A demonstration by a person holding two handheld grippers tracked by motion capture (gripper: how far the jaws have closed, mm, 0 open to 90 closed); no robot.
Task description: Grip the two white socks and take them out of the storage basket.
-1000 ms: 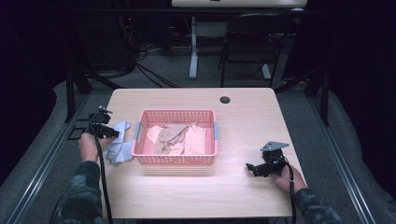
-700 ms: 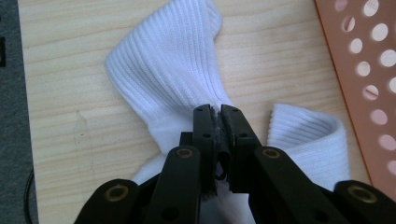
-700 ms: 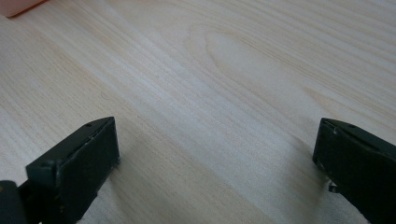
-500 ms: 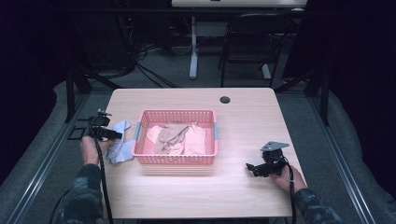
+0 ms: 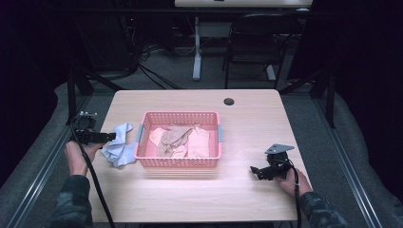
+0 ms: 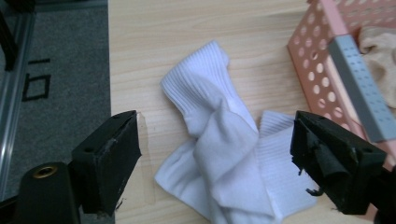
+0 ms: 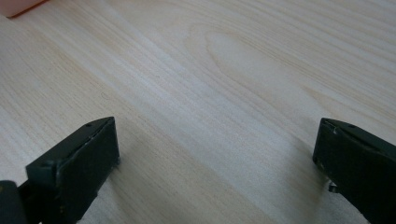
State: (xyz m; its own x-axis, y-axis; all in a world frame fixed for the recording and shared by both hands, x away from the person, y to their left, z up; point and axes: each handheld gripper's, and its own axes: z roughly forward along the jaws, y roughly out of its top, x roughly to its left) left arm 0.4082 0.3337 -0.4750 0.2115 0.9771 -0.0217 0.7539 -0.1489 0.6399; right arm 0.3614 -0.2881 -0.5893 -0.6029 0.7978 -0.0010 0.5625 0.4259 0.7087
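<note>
Left gripper spread wide above a crumpled pair of white socks, holding nothing; right gripper also spread and empty over bare table. Likely next: lowering straight down onto the thick middle fold, catching both layers before closing, staying clear of the pink basket wall just beside. Socks: soft ribbed white cloth, twisted and overlapping, lying on the wood left of the basket, which holds beige garments.

I can't make out what the small dark disc near the table's far edge is; the basket runs off my left gripper view.
</note>
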